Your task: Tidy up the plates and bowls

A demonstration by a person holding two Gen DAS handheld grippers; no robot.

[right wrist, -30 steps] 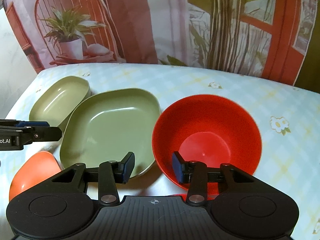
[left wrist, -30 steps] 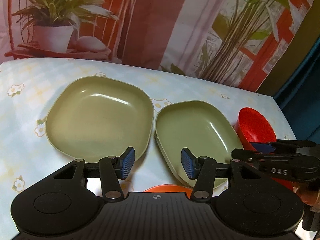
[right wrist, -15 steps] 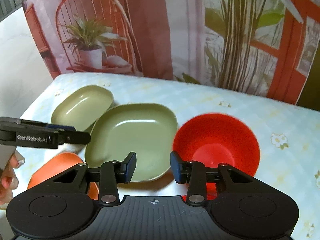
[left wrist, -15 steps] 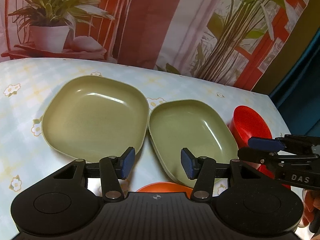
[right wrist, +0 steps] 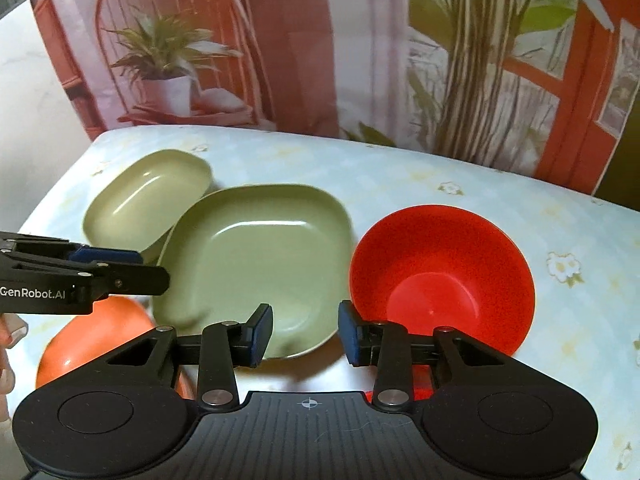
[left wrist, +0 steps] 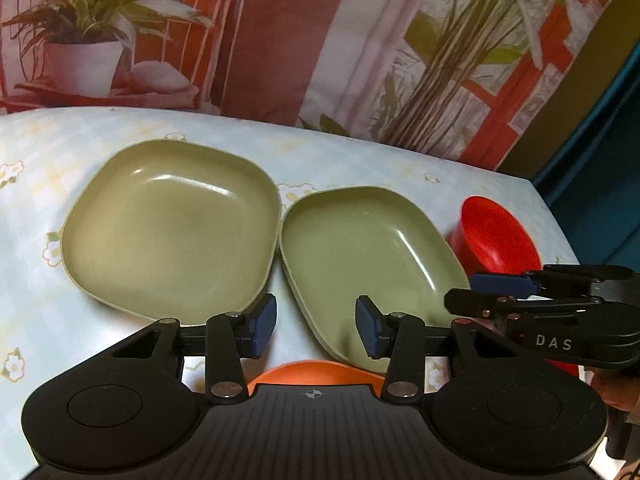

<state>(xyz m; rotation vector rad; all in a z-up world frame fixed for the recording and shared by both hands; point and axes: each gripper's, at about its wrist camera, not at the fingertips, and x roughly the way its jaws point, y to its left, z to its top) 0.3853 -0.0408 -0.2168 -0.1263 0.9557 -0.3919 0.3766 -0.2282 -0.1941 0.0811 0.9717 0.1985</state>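
Sitting side by side mid-frame on the flowered desk, the two green plates touch rims, red bowl at right. Since a second ago, left gripper jaws are closing on nothing; right gripper jaws have narrowed, also empty: no grasp yet.

Dim warm light, fisheye-warped edges

Both claws tilt downward side by side, the left claw closing, the right claw parted, neither gripping anything.
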